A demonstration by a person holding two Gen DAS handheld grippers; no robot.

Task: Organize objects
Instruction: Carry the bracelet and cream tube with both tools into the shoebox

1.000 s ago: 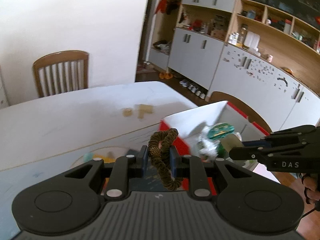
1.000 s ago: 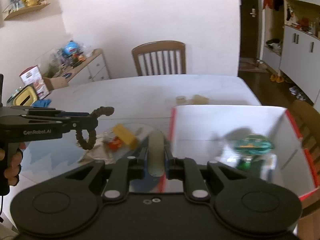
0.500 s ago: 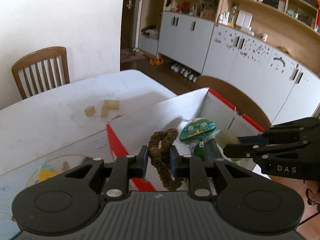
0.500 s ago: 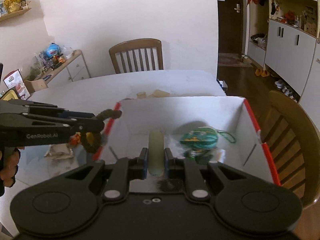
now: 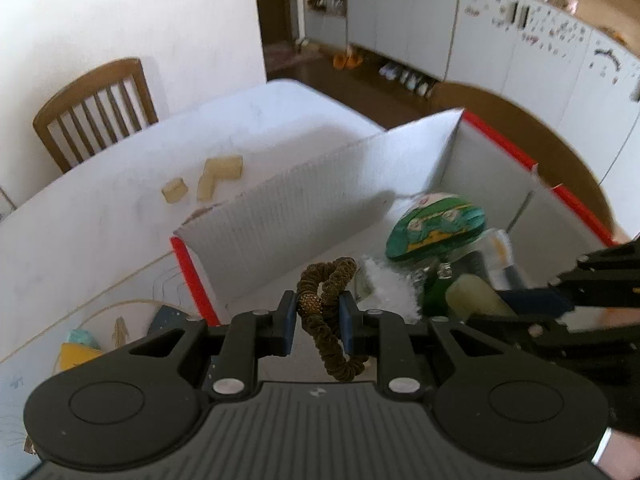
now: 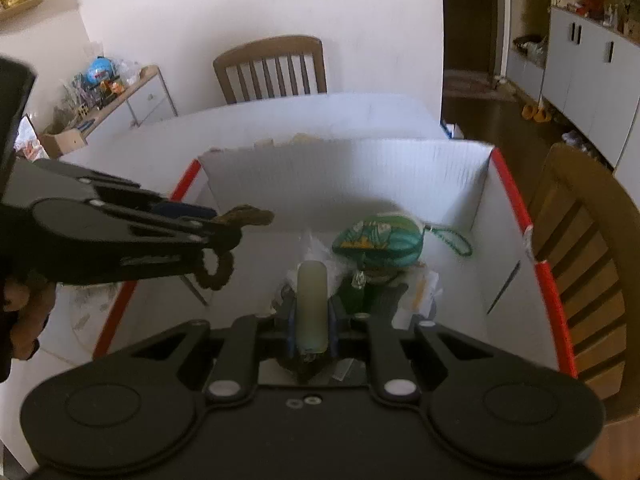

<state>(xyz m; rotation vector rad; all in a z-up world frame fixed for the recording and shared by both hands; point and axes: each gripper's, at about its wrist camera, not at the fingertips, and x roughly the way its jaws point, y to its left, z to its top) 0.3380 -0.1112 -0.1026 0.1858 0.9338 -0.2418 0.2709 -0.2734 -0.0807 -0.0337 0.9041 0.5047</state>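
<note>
My left gripper (image 5: 319, 312) is shut on a brown hair scrunchie (image 5: 326, 312) and holds it over the near left part of a white cardboard box with red edges (image 5: 320, 184). My right gripper (image 6: 312, 320) is shut on a pale cylindrical block (image 6: 312, 304), held low inside the same box (image 6: 400, 168). The scrunchie (image 6: 236, 232) and left gripper (image 6: 212, 222) show at the left of the right wrist view. A green patterned pouch (image 5: 436, 228) lies in the box with white packaging (image 5: 388, 284) and a green item beside it.
Pale wooden blocks (image 5: 218, 176) lie on the white table (image 5: 100, 208) beyond the box. A yellow piece (image 5: 76, 356) lies left of the box. Wooden chairs stand at the far side (image 6: 272, 68) and to the right (image 6: 580, 240). Cabinets line the far wall.
Both grippers have moved further over and down into the box with their loads. The box now fills more of both views.
</note>
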